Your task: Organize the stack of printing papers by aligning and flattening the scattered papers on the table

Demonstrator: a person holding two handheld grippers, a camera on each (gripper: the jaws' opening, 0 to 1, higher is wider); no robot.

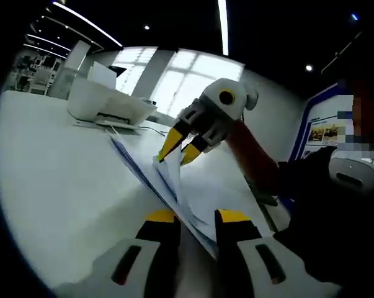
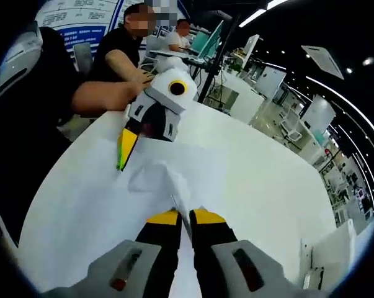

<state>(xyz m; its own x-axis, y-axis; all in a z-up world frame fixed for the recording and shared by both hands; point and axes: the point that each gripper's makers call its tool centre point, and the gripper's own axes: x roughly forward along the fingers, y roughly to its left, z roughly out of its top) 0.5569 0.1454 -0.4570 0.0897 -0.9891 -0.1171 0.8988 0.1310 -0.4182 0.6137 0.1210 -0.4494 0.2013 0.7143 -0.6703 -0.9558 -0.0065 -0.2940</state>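
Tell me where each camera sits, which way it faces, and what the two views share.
Left gripper view: rides the left gripper, looks along its jaws across the papers toward the printer; the right gripper and the person's sleeve show.
Right gripper view: rides the right gripper, faces back across the table; the left gripper and the person's forearm show.
Shared: the papers, the table, each other's gripper.

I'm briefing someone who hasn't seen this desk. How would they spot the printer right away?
Start at the big white table in the left gripper view and look to its far edge, below the bright windows. The printer sits there, beyond the paper stack. It is the one boxy, raised white thing; the papers are thin sheets.
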